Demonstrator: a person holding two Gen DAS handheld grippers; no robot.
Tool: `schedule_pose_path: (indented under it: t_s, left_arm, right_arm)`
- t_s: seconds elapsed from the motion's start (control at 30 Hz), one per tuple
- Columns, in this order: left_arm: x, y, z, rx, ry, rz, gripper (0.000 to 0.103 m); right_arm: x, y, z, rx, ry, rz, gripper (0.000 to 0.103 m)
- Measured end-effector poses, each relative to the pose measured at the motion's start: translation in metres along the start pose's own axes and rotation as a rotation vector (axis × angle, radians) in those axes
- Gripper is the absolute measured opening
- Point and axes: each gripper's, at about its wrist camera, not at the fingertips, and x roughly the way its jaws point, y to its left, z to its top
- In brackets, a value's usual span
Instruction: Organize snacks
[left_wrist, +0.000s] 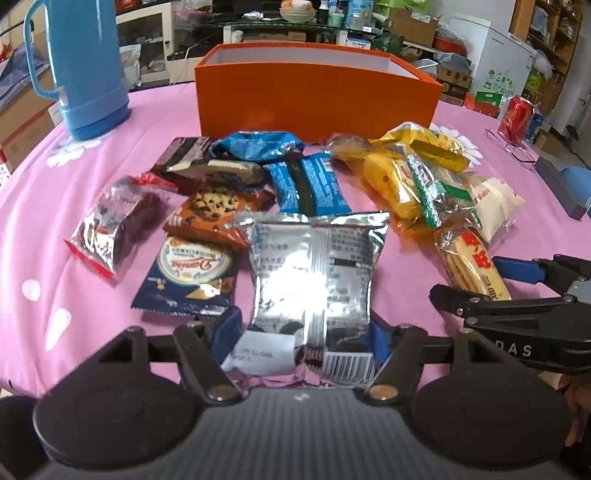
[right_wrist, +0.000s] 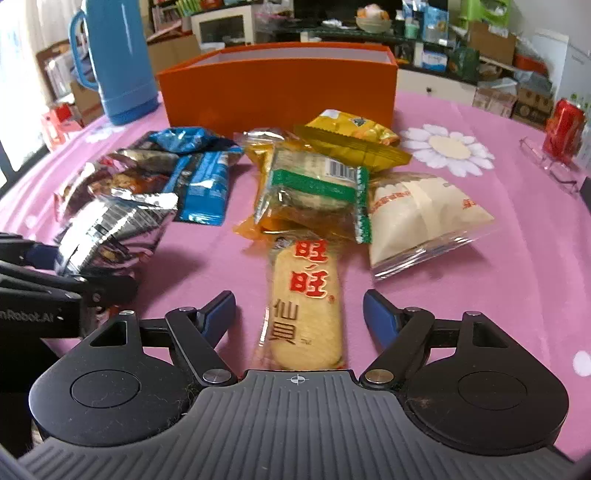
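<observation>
The silver foil packet (left_wrist: 314, 269) is sitting pinched in the left gripper (left_wrist: 303, 332), while the right gripper (right_wrist: 299, 310) is straddling the rice-cracker pack (right_wrist: 304, 302), its pads spread and not touching. Nearly everything is still waiting: snacks are lying heaped on the pink tablecloth (left_wrist: 92, 332) before the orange box (left_wrist: 317, 92), whose inside is hiding behind its front wall.

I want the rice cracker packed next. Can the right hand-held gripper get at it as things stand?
Probably yes. The rice cracker pack lies lengthwise between the open fingers of the right hand-held gripper, with bare tablecloth either side; only its far end is tucked under the green-edged packet.
</observation>
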Motion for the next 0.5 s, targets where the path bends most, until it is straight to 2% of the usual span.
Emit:
schedule_pose_path:
  t_s: [0.07, 0.13, 0.2, 0.23, 0.5]
  left_arm:
    - [0.001, -0.003, -0.001, 0.004, 0.009, 0.009, 0.074]
    - [0.002, -0.007, -0.003, 0.018, 0.012, 0.02, 0.077]
    - [0.003, -0.009, -0.005, 0.022, 0.014, 0.028, 0.09]
    - [0.003, -0.01, -0.006, 0.019, 0.013, 0.026, 0.092]
    - [0.009, -0.013, -0.008, 0.023, 0.023, 0.046, 0.088]
  right_arm:
    - [0.0, -0.001, -0.001, -0.003, -0.004, -0.005, 0.06]
    - [0.0, -0.001, -0.001, 0.0, -0.004, -0.006, 0.065]
    - [0.001, 0.0, -0.001, -0.009, -0.001, -0.007, 0.071]
    - [0.003, 0.0, -0.001, -0.014, 0.003, -0.012, 0.075]
    - [0.002, -0.003, -0.002, -0.014, -0.002, -0.012, 0.075]
